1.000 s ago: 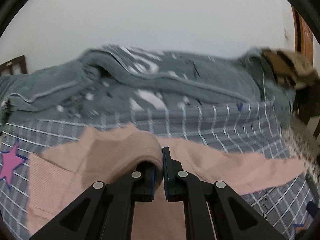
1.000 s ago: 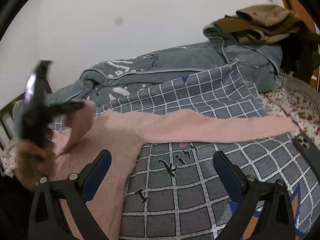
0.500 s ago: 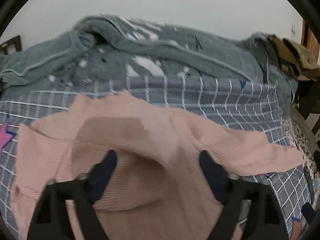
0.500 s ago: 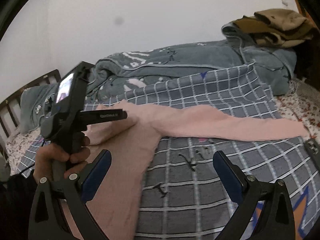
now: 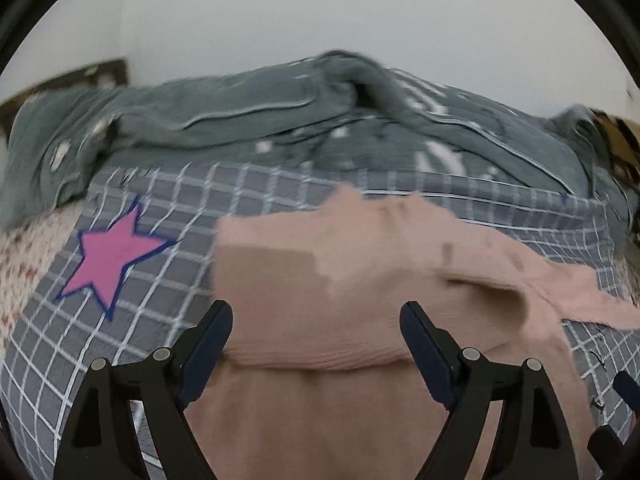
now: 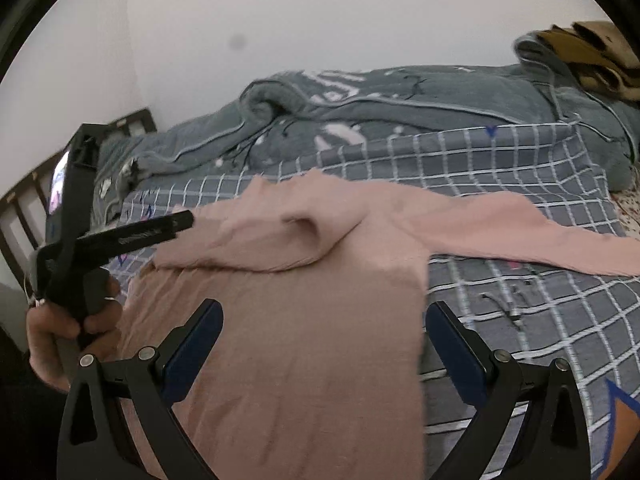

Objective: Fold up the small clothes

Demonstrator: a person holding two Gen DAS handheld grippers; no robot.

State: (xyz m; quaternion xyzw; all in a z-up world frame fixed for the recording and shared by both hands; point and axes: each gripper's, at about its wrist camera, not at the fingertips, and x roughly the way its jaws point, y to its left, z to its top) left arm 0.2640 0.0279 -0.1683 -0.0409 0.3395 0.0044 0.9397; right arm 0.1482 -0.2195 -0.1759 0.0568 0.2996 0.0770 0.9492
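While both fingers [image 5: 424, 344] gape, pink top [image 5: 360, 280] lies free.

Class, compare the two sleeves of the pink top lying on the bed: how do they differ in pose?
The left sleeve is folded inward across the body of the pink top; the right sleeve lies stretched straight out over the checked blanket. The left sleeve is doubled up and bunched; the right sleeve is flat and long. Both are the same pink knit.

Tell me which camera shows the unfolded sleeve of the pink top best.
The right wrist view: the unfolded sleeve runs flat across the checked blanket toward the frame's right edge, almost all of it visible. The left wrist view shows it blurred and squeezed against the fisheye rim, cut off at the right.
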